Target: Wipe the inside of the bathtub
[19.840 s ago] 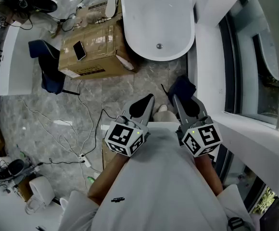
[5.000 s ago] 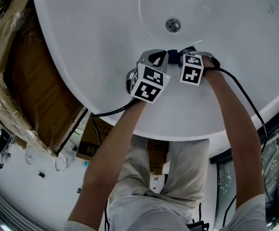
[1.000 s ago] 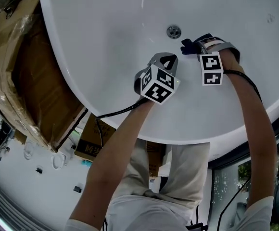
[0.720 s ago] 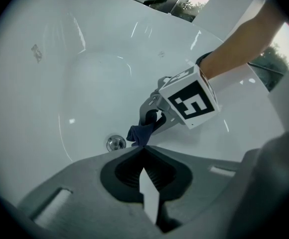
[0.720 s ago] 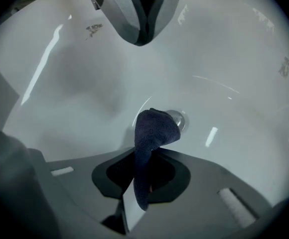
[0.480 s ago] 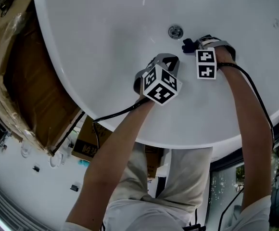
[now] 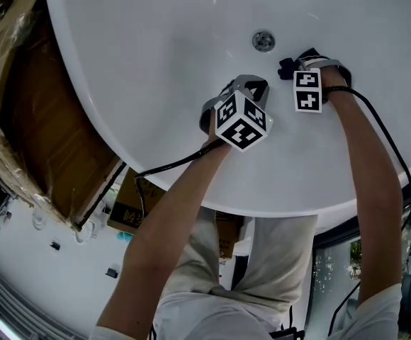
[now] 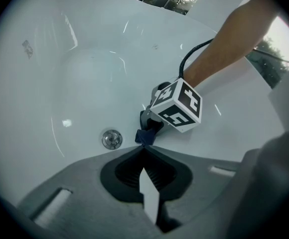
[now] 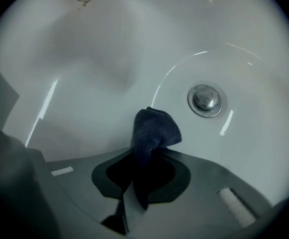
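The right tool (image 9: 145,153) pinched a dark blue cloth (image 9: 154,127) between its jaws. The fabric ran up out of the grip into a bunched end low over the white floor of the bathtub (image 9: 79,59), just beside the round metal drain (image 9: 206,99). Only the right gripper view showed this pinch plainly. In the head view the cloth was a small dark scrap past the tool's marker cube (image 7: 307,90).

The left tool (image 8: 145,150) had its jaws pressed together with nothing between them, as the left gripper view made clear. That view looked across the tub floor at the right tool and showed the cloth's end and the drain close together beyond the jaw tips. It also showed the person's right forearm (image 8: 223,49) reaching down into the tub.

The head view alone showed both tools side by side inside the tub. A black cable (image 7: 169,166) trailed back over the near rim, and a cardboard box (image 7: 32,112) stood against the tub's left side.
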Available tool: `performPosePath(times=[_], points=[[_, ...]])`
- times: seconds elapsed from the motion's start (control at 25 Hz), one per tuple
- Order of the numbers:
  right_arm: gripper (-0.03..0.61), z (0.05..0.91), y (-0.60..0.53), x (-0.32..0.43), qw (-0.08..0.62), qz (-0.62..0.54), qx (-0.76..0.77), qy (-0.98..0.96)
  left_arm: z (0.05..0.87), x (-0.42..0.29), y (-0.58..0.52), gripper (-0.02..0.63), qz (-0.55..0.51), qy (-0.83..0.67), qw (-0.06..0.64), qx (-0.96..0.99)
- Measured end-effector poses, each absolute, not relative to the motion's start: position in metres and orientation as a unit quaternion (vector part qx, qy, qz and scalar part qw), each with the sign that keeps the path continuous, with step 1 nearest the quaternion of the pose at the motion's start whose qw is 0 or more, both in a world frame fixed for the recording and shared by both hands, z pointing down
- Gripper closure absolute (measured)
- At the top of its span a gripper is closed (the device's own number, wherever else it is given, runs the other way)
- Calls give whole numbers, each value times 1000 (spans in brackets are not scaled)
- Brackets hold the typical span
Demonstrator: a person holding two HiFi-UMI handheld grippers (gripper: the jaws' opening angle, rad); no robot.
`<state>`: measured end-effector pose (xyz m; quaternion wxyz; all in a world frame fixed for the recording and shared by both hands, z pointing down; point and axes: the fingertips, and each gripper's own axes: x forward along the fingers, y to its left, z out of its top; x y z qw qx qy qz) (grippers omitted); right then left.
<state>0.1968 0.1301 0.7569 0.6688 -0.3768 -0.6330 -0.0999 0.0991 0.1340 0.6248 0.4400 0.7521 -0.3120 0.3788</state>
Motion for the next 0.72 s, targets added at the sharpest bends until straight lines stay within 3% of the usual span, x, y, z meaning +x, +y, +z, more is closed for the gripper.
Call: performPosePath(times=[0.72], points=[[531,716,158,201,673,-57,-388,-627,604,100,132,618,383,-310,434,754]])
